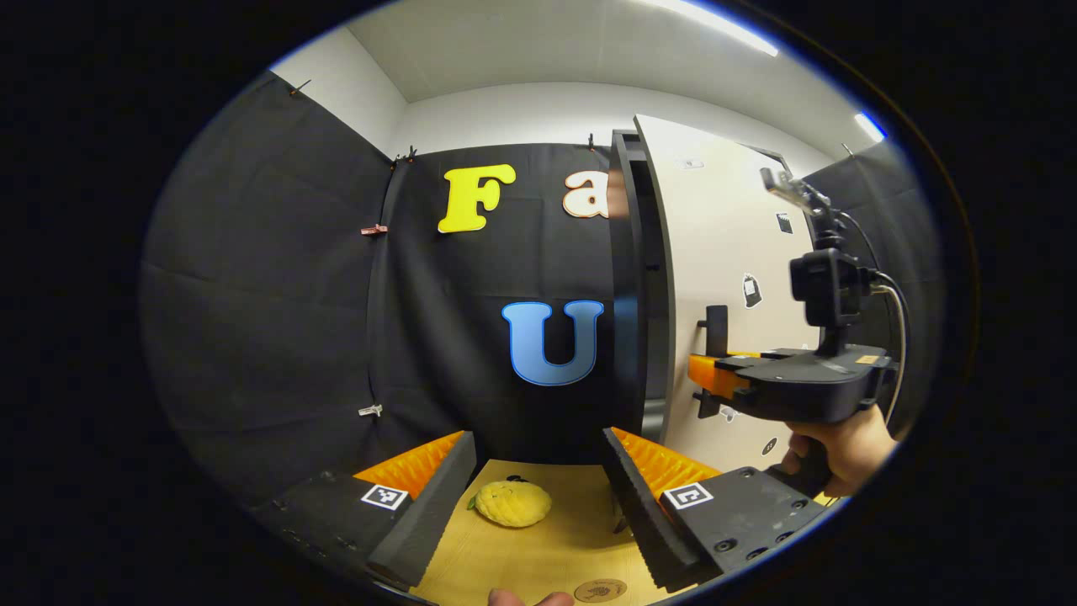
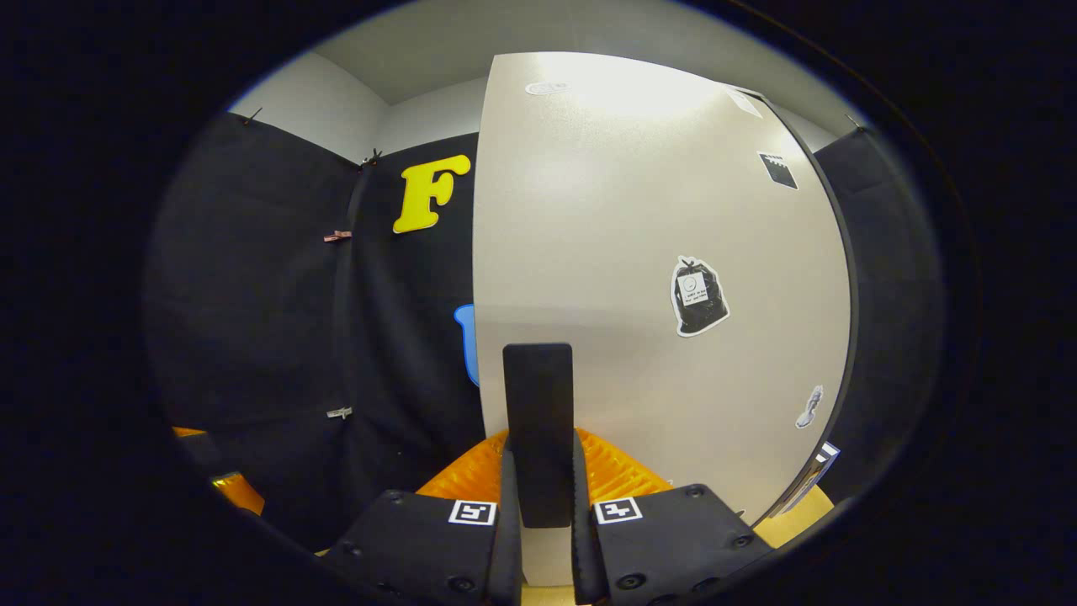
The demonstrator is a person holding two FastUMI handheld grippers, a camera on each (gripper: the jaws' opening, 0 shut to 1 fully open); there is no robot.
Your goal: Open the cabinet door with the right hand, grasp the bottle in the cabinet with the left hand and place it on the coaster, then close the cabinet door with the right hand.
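The right hand-held gripper [image 2: 538, 513] pinches the black handle [image 2: 538, 421] of the cabinet door [image 2: 639, 252], which stands slightly ajar, while the left hand-held gripper [image 1: 538, 505] is spread wide above the surface [image 1: 547, 555], with the coaster [image 1: 600, 590] near it and left of the cabinet door.

One cabinet door [image 2: 639, 252], one handle [image 2: 538, 421], one lemon [image 1: 513, 502], one coaster [image 1: 600, 590], two grippers.

We see a cream cabinet door [image 2: 639, 252] with a black handle [image 2: 538, 421], a yellow bumpy lemon [image 1: 511, 502], a tan wood-grain counter [image 1: 547, 555].
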